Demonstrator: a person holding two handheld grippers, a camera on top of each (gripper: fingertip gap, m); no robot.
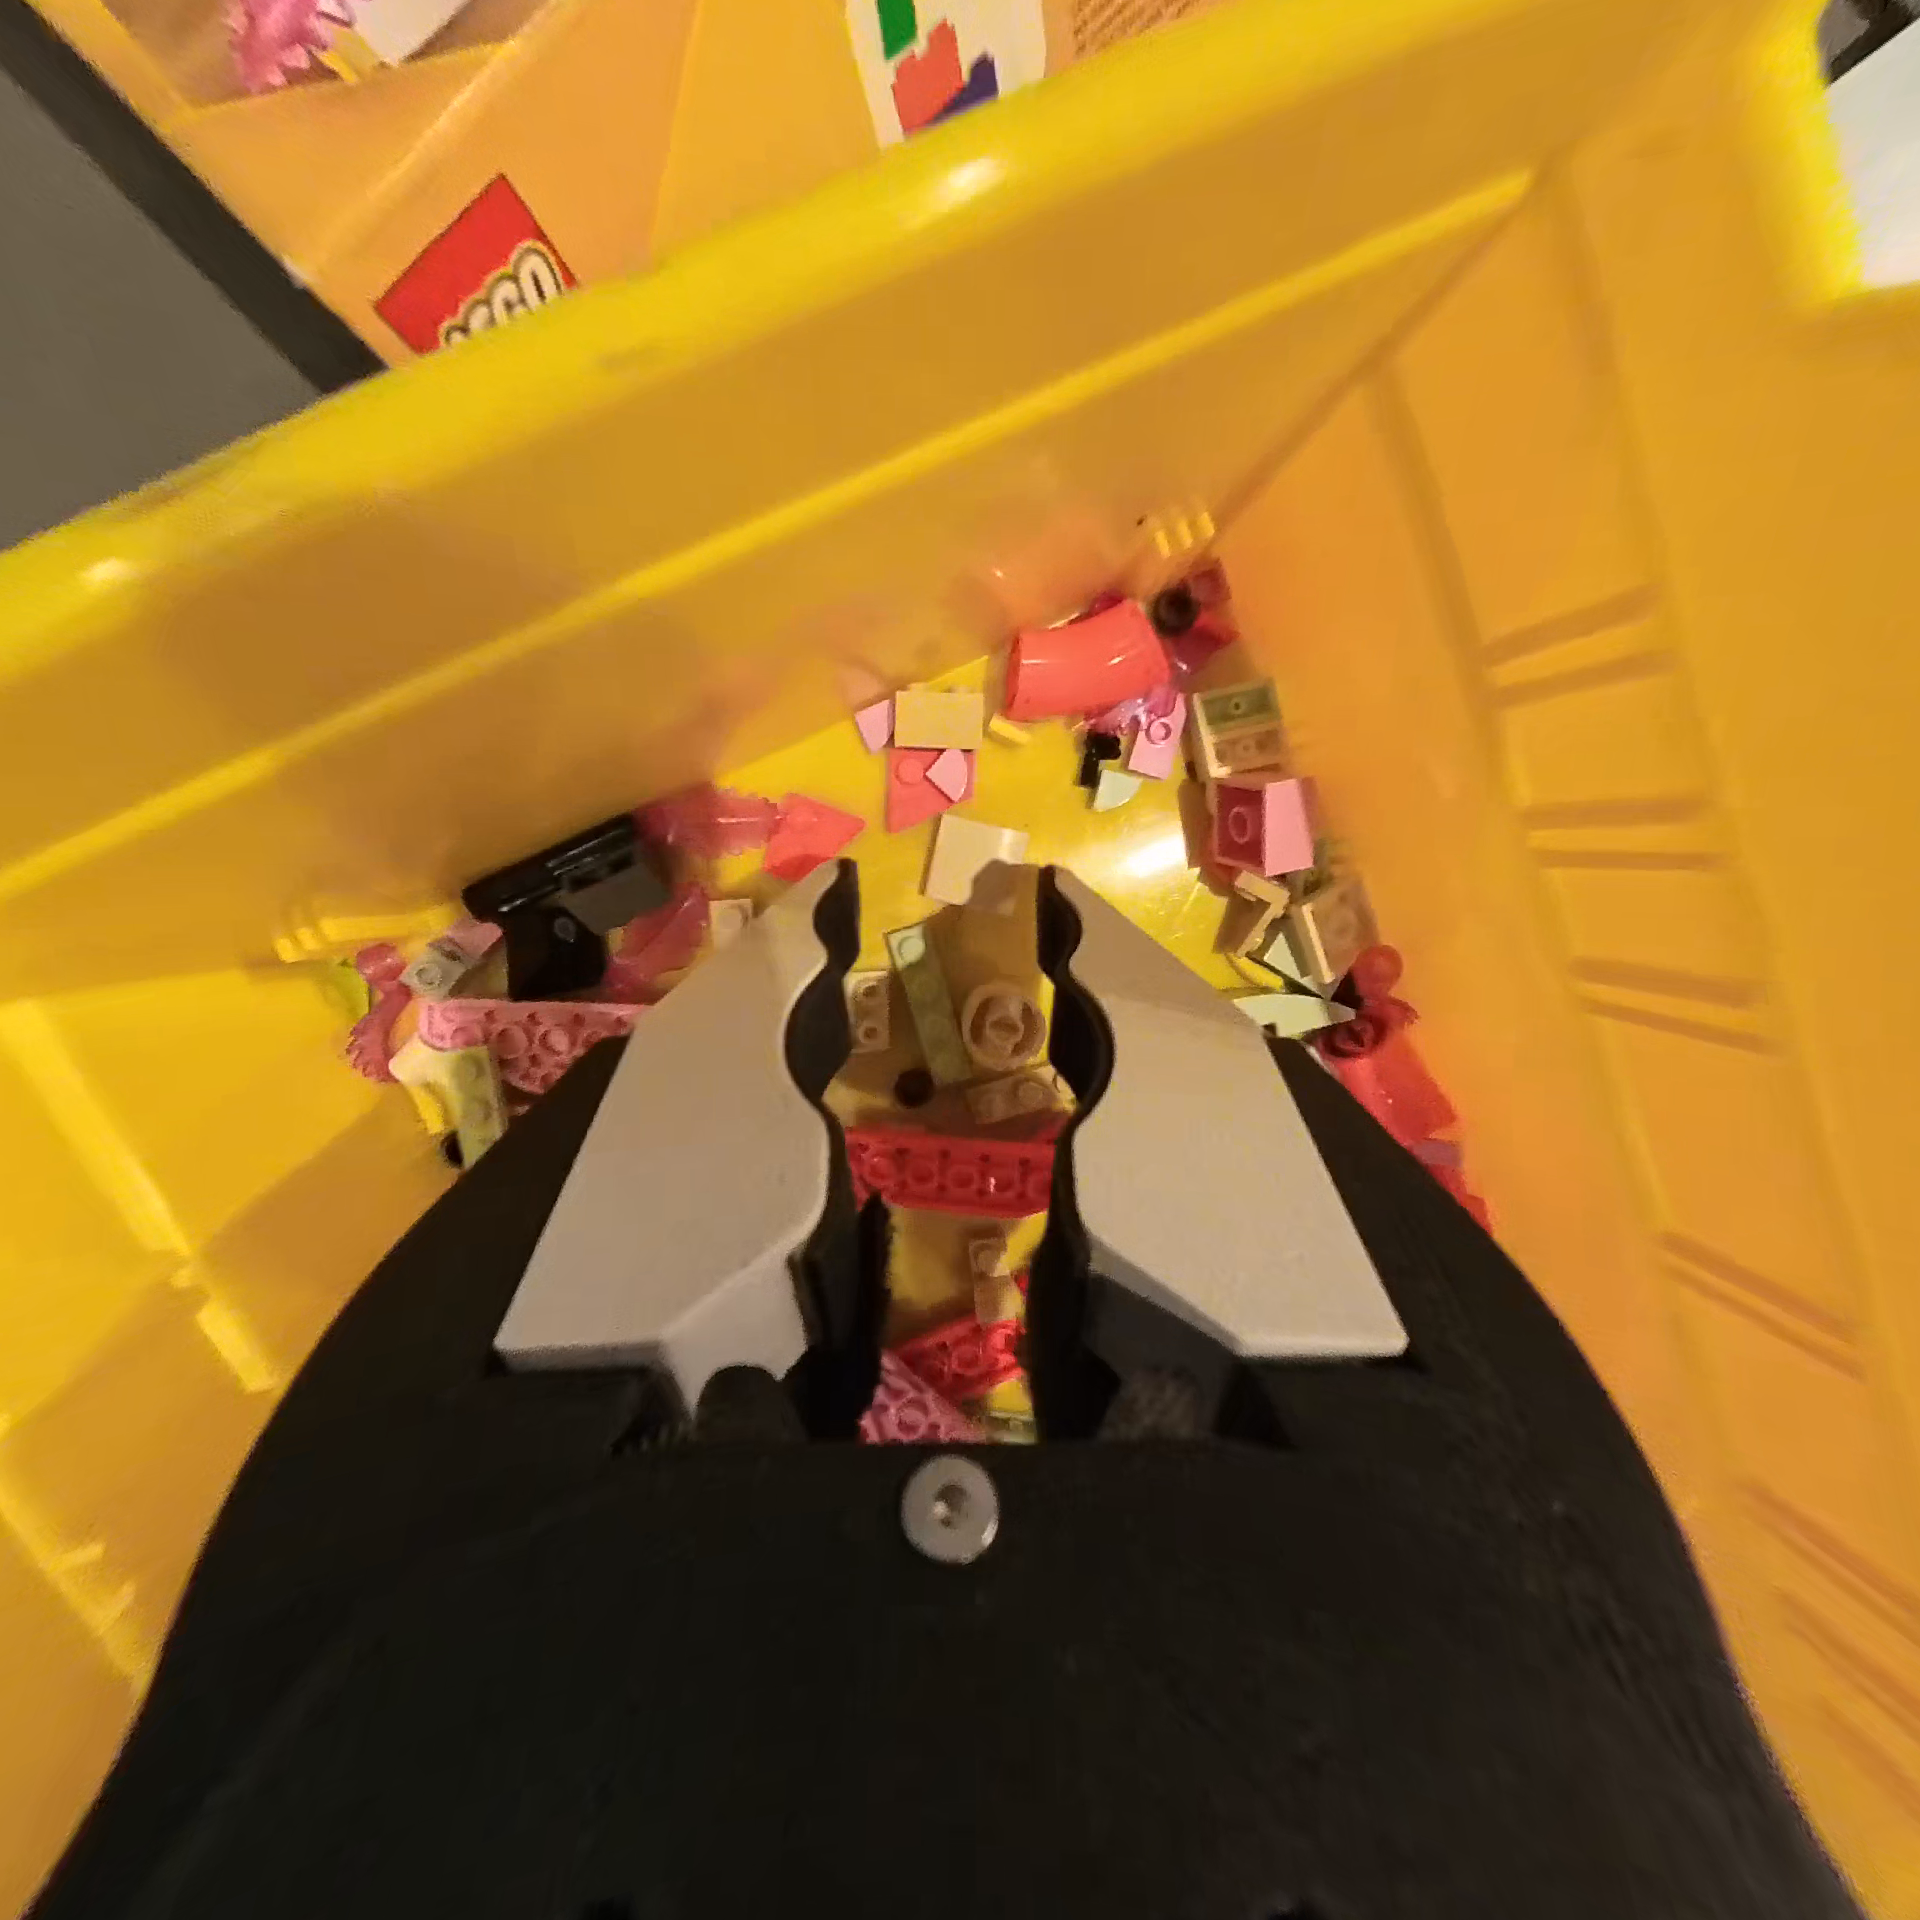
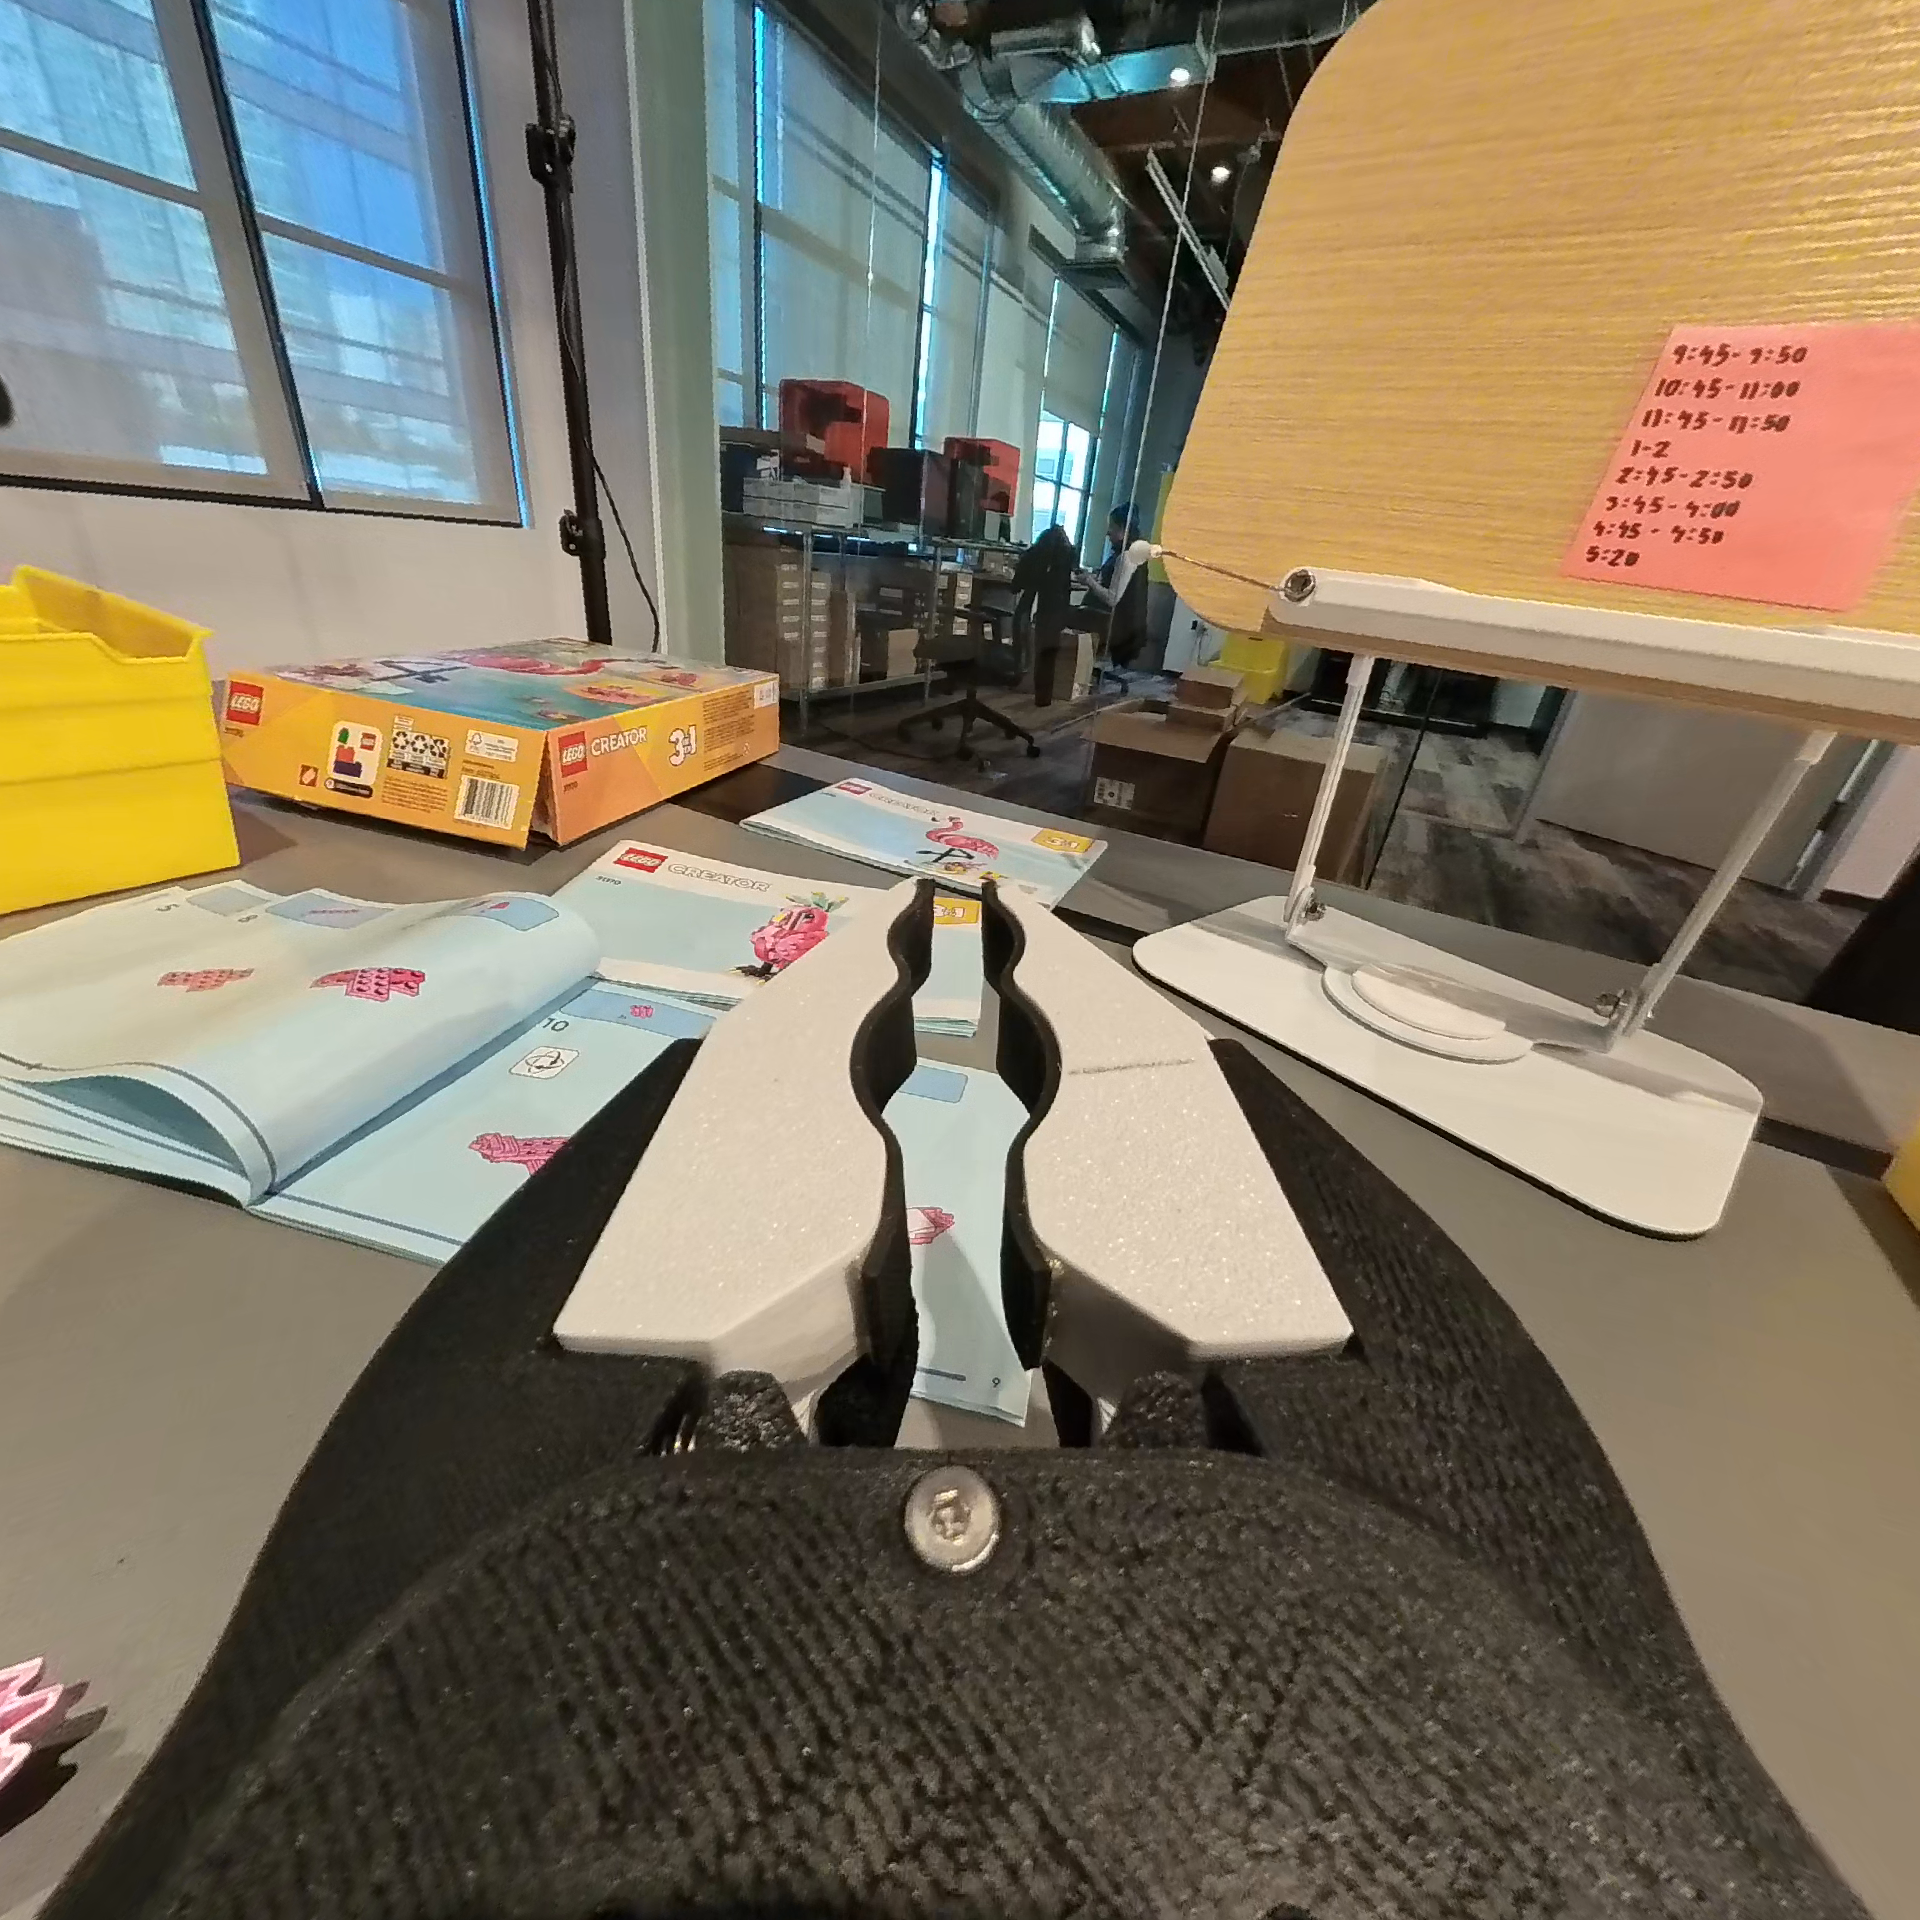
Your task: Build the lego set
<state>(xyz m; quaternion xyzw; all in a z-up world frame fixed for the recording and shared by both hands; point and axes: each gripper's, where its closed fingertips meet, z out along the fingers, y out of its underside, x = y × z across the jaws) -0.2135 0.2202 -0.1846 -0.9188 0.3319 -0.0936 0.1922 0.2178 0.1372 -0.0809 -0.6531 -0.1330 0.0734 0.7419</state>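
My left gripper (image 1: 948, 883) is open and empty, pointing down into a yellow bin (image 1: 727, 395) of loose bricks. Below its fingers lie a tan round piece (image 1: 1003, 1023), a light green plate (image 1: 928, 997) and a red plate (image 1: 951, 1174). A coral curved brick (image 1: 1086, 660) and a black piece (image 1: 566, 904) lie farther off. My right gripper (image 2: 951, 894) hovers over the grey table (image 2: 208, 1371), its jaws a narrow gap apart with nothing between them. Under it lies an open instruction booklet (image 2: 312, 1039). A pink built piece (image 2: 36, 1730) shows at the left edge.
The yellow bin (image 2: 94, 727) stands at the table's far left beside the orange set box (image 2: 499, 738). Two closed booklets (image 2: 925, 831) lie beyond the open one. A white stand with a wooden board (image 2: 1455, 1049) and a pink note stands at right. People sit far behind. The grippers' ends are close to 45 cm from one another. My left gripper is the nearer one to the coral curved brick (image 1: 1086, 660): about 4 cm, against 40 cm. The right gripper is farther from the black piece (image 1: 566, 904), some 50 cm, than the left, some 5 cm. The red plate (image 1: 951, 1174) is about 6 cm from my left fingertips and 50 cm from my right.
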